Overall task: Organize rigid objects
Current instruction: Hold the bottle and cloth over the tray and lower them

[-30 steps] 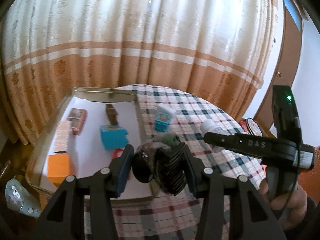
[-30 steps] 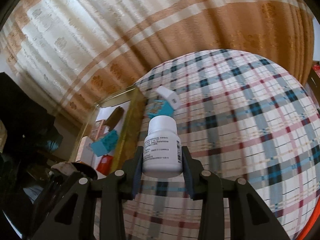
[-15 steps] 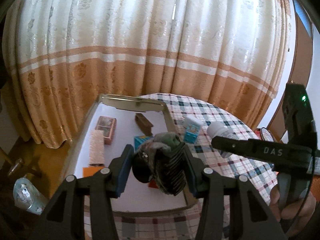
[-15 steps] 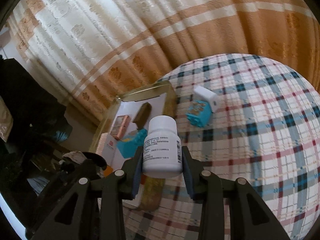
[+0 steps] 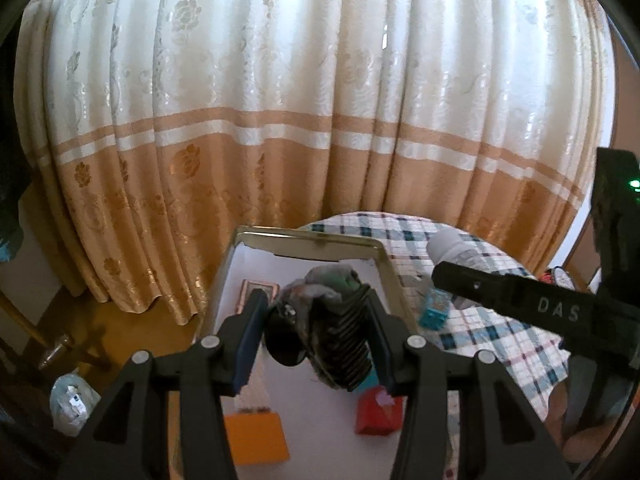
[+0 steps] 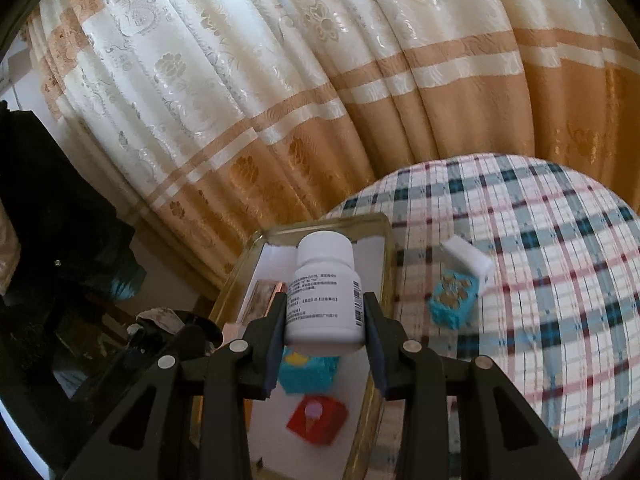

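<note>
Your right gripper (image 6: 325, 330) clamps the white bottle (image 6: 325, 294) upright, your left gripper (image 5: 316, 346) grips the ribbed black object (image 5: 340, 344), both over the tray (image 5: 308, 237) for stowing.

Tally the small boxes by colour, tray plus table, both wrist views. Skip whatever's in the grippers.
Teal box: 2, one in the tray at, one on the tablecloth at
Red box: 1
Orange box: 1
White box: 1
Pink-edged box: 1
Total: 6 visible
</note>
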`<action>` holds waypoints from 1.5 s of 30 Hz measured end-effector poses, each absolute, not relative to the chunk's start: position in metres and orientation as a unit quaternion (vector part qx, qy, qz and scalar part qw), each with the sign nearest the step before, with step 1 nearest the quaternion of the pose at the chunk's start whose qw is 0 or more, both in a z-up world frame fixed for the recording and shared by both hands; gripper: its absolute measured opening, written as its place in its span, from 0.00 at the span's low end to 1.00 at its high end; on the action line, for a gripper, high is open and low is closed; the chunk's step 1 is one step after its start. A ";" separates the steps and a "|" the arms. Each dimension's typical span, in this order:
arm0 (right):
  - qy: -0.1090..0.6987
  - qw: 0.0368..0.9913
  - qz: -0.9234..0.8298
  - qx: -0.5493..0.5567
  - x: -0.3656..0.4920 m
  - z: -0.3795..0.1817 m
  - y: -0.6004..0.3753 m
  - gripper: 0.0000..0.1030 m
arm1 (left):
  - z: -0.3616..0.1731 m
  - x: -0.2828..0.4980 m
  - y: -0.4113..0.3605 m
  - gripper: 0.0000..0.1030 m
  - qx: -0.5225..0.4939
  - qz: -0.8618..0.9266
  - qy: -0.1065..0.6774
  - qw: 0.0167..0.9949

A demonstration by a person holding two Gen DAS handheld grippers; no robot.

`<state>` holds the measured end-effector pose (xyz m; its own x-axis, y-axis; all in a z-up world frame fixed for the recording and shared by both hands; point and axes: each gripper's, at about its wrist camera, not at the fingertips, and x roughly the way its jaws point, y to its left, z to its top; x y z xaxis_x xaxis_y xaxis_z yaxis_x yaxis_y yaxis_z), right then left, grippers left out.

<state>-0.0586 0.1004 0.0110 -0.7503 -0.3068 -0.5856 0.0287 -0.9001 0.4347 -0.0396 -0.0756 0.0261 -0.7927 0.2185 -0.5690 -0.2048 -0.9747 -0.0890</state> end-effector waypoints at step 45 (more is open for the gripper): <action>-0.157 0.025 -0.901 0.405 -0.157 -0.035 0.087 0.38 | -0.017 -0.169 -0.050 0.47 -0.420 0.905 0.070 0.008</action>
<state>-0.1567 0.0873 -0.0354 -0.6709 -0.1727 -0.7211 -0.0810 -0.9496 0.3028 -0.1694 -0.0500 -0.0173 -0.6465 -0.0447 -0.7616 -0.0724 -0.9902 0.1196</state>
